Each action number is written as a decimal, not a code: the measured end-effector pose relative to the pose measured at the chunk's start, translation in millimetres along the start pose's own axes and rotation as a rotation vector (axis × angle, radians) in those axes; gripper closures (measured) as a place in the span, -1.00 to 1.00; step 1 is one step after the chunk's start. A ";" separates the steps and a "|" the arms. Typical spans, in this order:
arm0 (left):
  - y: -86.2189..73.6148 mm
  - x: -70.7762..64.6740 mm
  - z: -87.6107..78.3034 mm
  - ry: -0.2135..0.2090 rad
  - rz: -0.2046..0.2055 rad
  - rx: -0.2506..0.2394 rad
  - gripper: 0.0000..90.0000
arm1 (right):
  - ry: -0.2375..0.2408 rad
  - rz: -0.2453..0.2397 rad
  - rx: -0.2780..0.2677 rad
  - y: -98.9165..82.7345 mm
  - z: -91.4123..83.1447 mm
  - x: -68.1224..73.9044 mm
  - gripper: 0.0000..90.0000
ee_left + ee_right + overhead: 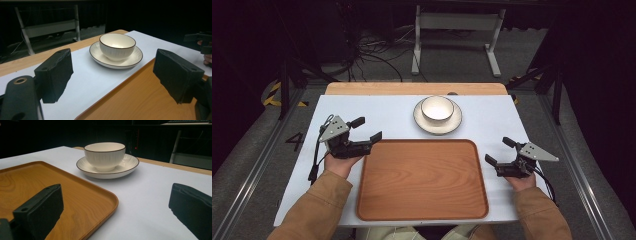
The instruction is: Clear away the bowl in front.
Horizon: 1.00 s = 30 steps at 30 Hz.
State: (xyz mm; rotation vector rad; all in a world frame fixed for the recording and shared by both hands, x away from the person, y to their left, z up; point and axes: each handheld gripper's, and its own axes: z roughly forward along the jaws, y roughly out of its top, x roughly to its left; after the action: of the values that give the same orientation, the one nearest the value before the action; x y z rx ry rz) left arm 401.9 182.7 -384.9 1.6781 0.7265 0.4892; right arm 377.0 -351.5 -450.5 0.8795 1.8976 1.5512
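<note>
Your left gripper (366, 128) hangs beside the tray (422, 180), jaws wide and empty, aimed at the bowl (437, 108) ahead. Your right gripper (499, 151) mirrors it opposite, likewise gaping, nothing between its fingers (40, 210).

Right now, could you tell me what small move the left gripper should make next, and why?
Probably ease the left gripper forward toward the bowl on its saucer: its jaws stand open and empty, aimed that way, and the wooden tray lies bare.

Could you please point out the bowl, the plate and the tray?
bowl (437, 108): high view, its inside.
plate (457, 120): high view, bare rim right of the bowl.
tray (422, 180): high view, bare wooden floor.
</note>
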 end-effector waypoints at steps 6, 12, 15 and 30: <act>5.6 0.5 13.9 -0.005 0.019 0.020 -0.60 | 0.000 -0.001 0.000 0.0 0.1 0.1 -1.00; 12.1 -3.5 35.0 -0.032 0.039 0.041 -0.59 | -0.001 -0.002 0.000 0.0 0.0 0.2 -1.00; 16.3 -3.9 47.3 -0.039 0.045 0.051 -0.59 | -0.003 -0.002 0.003 -0.1 -0.1 0.4 -1.00; 30.5 -3.7 89.9 -0.042 0.042 0.075 -0.63 | -0.005 -0.004 0.004 -0.2 0.4 0.3 -1.00</act>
State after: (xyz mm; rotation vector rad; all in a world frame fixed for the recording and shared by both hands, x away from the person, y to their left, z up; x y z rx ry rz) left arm 465.3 112.5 -375.6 1.7713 0.6874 0.4600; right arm 377.1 -351.1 -450.8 0.8803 1.8984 1.5416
